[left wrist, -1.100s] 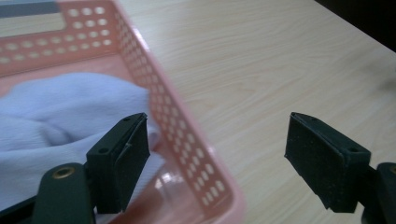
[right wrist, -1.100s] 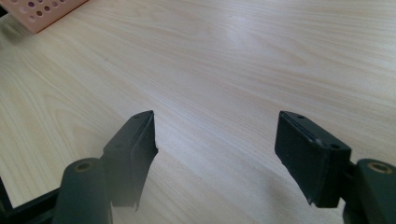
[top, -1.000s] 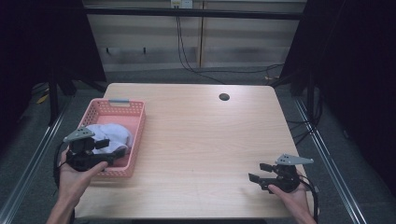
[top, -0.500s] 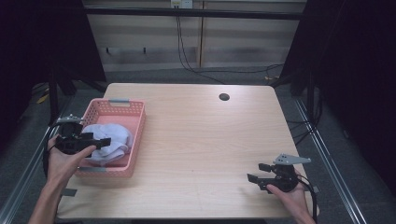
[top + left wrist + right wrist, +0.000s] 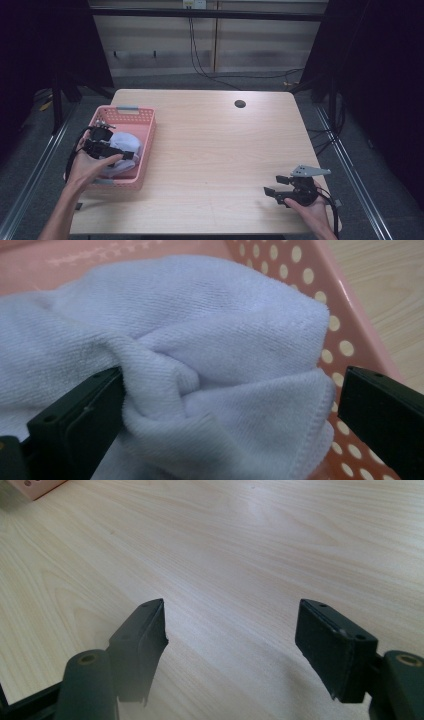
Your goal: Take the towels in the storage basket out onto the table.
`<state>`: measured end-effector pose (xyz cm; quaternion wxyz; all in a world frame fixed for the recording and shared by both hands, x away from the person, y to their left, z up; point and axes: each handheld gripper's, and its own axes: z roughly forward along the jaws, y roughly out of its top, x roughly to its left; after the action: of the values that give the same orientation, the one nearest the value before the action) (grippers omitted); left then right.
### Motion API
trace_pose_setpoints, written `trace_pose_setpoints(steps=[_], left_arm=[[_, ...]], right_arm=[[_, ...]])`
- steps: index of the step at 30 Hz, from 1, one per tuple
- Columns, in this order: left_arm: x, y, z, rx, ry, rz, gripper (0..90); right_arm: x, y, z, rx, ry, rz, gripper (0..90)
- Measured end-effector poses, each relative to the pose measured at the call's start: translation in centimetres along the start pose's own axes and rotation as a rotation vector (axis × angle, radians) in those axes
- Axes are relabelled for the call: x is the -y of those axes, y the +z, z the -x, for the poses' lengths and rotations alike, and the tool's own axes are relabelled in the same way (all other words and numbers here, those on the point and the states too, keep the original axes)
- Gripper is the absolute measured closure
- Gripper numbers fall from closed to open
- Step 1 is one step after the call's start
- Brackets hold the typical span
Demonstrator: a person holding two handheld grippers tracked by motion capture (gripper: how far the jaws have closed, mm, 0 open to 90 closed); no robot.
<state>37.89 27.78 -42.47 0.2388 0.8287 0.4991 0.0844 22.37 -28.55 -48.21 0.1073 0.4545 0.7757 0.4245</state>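
A: What is the left gripper (image 5: 127, 155) doing at the near-left corner of the table?

B: It is reaching into the pink perforated plastic basket (image 5: 145, 131) sitting along the table's left edge, where the crumpled white terry-cloth towel (image 5: 126, 145) is lying. Its jaws have just been opening and are now standing wide apart, with a bunched fold of the towel (image 5: 200, 365) between them; the left jaw looks to be brushing the cloth, the other is standing clear of it, so nothing is being squeezed yet.

A: So how should the pinch be going?

B: I would judge it best to be sinking the jaws a little deeper around that thick ridge (not the thin stitched hem, which is likely to slip out) before closing. The far jaw is sitting just beside the basket's dotted wall (image 5: 345, 347), so it is worth keeping it off the plastic, or the basket may be lifting along with the cloth.

A: And further right?

B: The light wooden tabletop (image 5: 225, 150) is lying bare through the middle, apart from a small dark round hole (image 5: 240, 104) near the far edge. At the near-right corner the right gripper (image 5: 275, 185) is resting low over the wood, jaws spread, nothing between them (image 5: 230, 630).
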Motion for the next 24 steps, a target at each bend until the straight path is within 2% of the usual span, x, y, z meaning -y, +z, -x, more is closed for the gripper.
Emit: trace_pose_setpoints(steps=[1,2,6,9,10,11,15,18,20,24], left_arm=[[-0.2,0.3,0.3,-0.032,0.027,-0.022,0.0],[-0.4,0.5,0.4,-0.041,0.042,-0.043,0.0],[-0.7,1.7,0.2,-0.076,0.049,-0.091,0.0],[-0.8,2.1,0.1,-0.068,0.056,-0.116,0.0],[-0.7,2.5,-0.2,-0.076,0.074,-0.137,0.0],[-0.6,2.8,-0.5,-0.072,0.056,-0.149,0.0],[-0.6,3.5,-1.0,-0.068,0.039,-0.174,0.0],[-0.6,3.7,-0.9,-0.083,0.053,-0.192,0.0],[-0.7,4.2,-0.7,-0.103,0.068,-0.234,0.0],[-1.0,4.7,-0.8,-0.103,0.06,-0.268,0.0]], right_arm=[[0.0,0.0,0.0,0.001,0.001,-0.001,27.9],[0.0,0.0,0.0,0.0,0.0,-0.002,27.9],[0.0,0.0,0.0,-0.001,0.003,-0.008,27.7],[0.1,0.0,0.0,-0.003,0.001,-0.008,27.7],[0.1,0.0,0.0,-0.004,0.004,-0.011,27.7],[0.1,0.0,0.0,-0.005,0.0,-0.009,27.7],[0.1,0.1,0.0,-0.009,-0.002,-0.012,27.7],[0.0,0.0,0.0,-0.009,-0.003,-0.01,27.7],[0.1,0.1,0.0,-0.009,-0.001,-0.016,27.7],[0.1,0.2,-0.1,-0.015,0.0,-0.021,27.7]])
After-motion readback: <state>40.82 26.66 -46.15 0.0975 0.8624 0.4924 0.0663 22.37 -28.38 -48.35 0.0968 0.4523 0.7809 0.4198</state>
